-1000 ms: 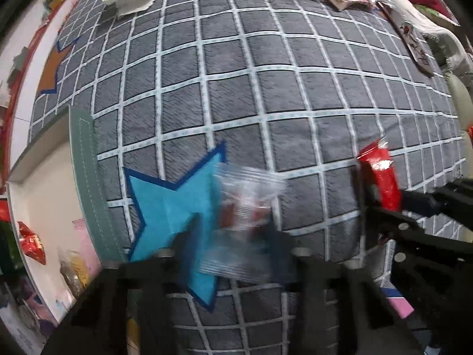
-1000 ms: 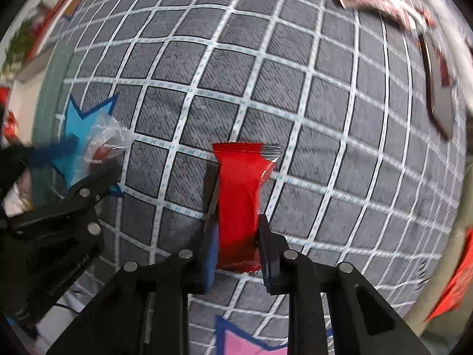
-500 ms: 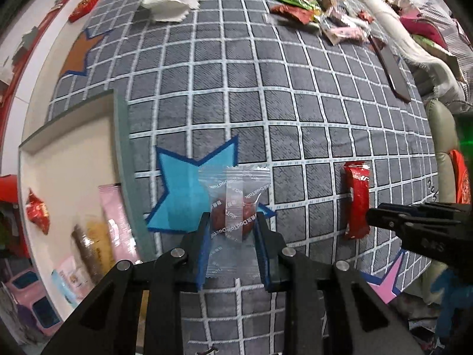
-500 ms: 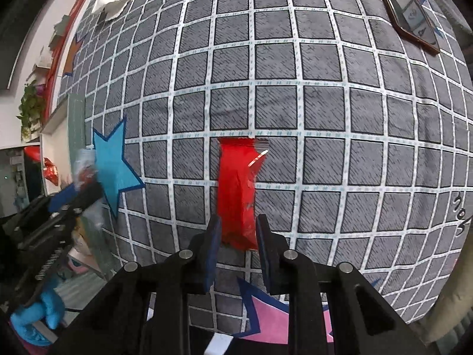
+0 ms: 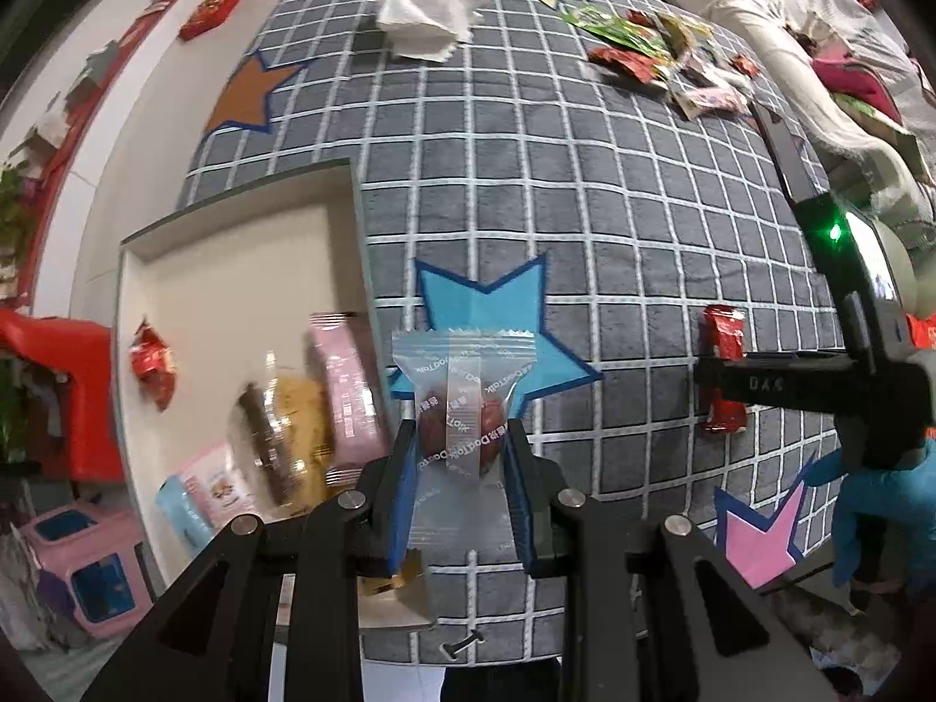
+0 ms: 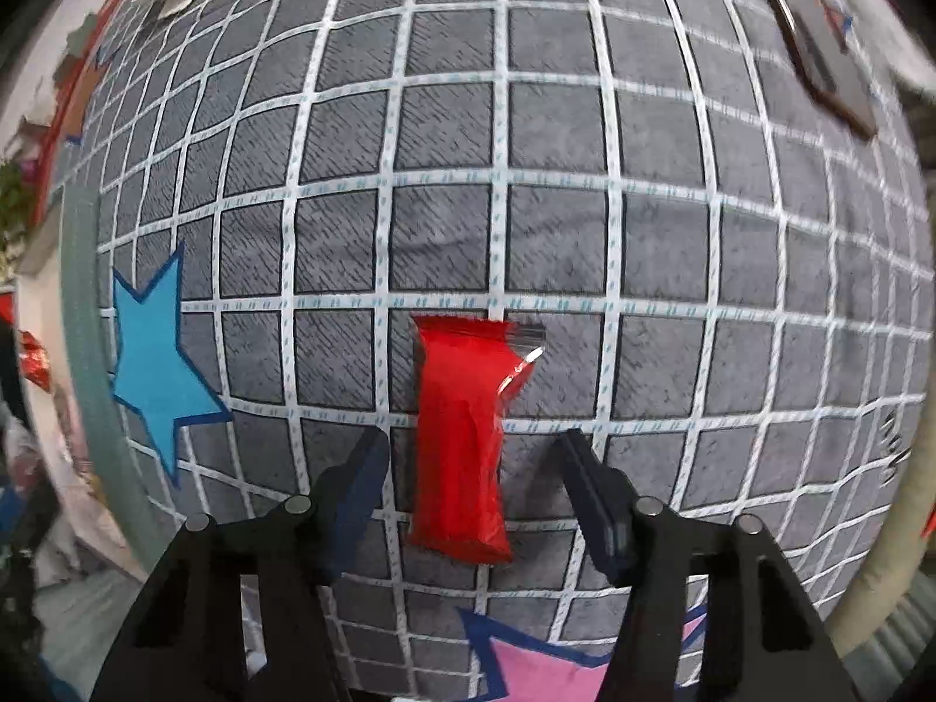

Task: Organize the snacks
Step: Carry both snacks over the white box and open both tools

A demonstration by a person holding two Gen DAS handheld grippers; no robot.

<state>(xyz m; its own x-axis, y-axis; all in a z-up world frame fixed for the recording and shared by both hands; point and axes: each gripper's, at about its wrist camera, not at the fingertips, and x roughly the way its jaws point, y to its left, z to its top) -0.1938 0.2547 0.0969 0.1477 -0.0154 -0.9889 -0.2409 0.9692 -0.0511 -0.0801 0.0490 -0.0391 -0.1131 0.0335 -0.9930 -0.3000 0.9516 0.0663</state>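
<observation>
My left gripper (image 5: 459,456) is shut on a clear wrapped candy (image 5: 459,409) with a dark red sweet inside, held above the grey checked mat near the blue star (image 5: 497,322). The white tray (image 5: 234,269) with several snacks lies just left of it. My right gripper (image 6: 471,468) is open, its fingers either side of a red snack packet (image 6: 468,433) that lies on the mat. The red packet (image 5: 722,374) and the right gripper (image 5: 760,380) also show at the right of the left wrist view.
The tray holds a pink packet (image 5: 345,392), a yellow snack (image 5: 292,439) and a red foil packet (image 5: 155,362). A white tissue (image 5: 430,6) and a pile of snacks (image 5: 649,52) lie at the far end. A dark flat phone-like object (image 6: 819,41) lies at the far right.
My right gripper has opened and the red packet now lies on the mat between its fingers. My left gripper, still holding the candy, has drawn back and shifted toward the tray.
</observation>
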